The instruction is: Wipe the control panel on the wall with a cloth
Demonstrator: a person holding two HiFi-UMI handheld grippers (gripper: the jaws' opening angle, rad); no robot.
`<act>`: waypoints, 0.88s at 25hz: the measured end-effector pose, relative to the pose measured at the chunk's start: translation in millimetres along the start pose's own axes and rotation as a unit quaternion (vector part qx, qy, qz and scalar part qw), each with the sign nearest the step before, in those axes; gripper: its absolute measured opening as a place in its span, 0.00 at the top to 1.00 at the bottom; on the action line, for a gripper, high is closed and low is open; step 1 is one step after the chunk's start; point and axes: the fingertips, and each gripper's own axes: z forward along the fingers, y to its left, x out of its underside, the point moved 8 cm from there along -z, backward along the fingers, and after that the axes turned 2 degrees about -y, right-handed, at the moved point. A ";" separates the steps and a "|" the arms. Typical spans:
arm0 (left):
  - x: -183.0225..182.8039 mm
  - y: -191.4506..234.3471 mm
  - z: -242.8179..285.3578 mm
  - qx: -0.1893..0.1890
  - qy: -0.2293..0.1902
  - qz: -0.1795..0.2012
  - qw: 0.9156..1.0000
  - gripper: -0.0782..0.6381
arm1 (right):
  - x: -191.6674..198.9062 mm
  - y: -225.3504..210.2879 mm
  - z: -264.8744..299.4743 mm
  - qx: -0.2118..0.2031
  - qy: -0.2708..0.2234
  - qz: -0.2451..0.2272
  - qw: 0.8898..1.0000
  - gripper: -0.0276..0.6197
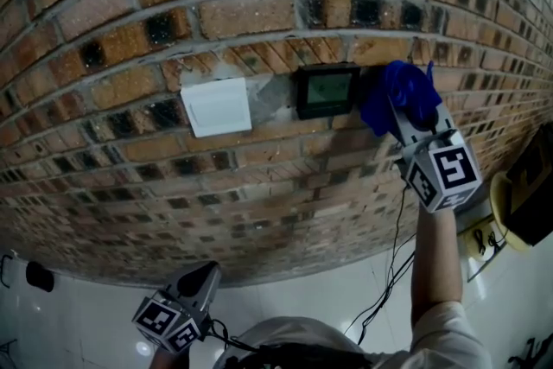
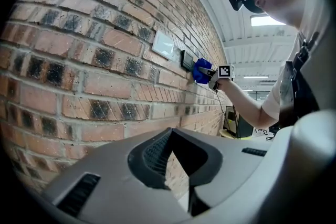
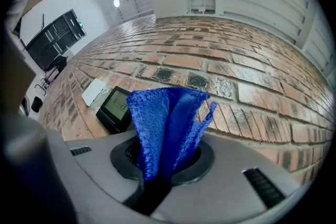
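My right gripper (image 1: 413, 106) clamped on blue cloth (image 1: 399, 92), which was bunched against brick wall (image 1: 259, 13) just right of control panel (image 1: 327, 91). White plate (image 1: 216, 106) sat left of panel. My left gripper (image 1: 206, 276) hung low, well apart — jaws together, nothing between.

Head view faces brick wall (image 1: 259, 13), gripper views oblique, sharing control panel (image 1: 327, 92)

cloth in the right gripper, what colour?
Bright blue cloth, clearest in the right gripper view, pinched in the right gripper.
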 end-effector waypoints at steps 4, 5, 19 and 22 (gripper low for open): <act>1.6 4.5 -9.3 -0.010 -0.004 -0.004 1.000 0.89 | -29.3 27.6 -10.1 -0.015 -0.034 -0.013 0.999 0.82; 3.0 6.3 -12.1 -0.014 -0.004 -0.006 1.000 0.89 | -38.0 39.2 -9.4 -0.028 -0.046 -0.012 0.998 0.82; 4.5 7.6 -38.9 -0.041 -0.012 -0.024 0.999 0.89 | -57.9 135.9 50.1 -0.131 -0.065 -0.005 0.989 0.82; 4.1 8.3 -36.1 -0.037 -0.010 -0.028 0.999 0.89 | -59.0 113.7 34.5 -0.100 -0.059 -0.011 0.993 0.82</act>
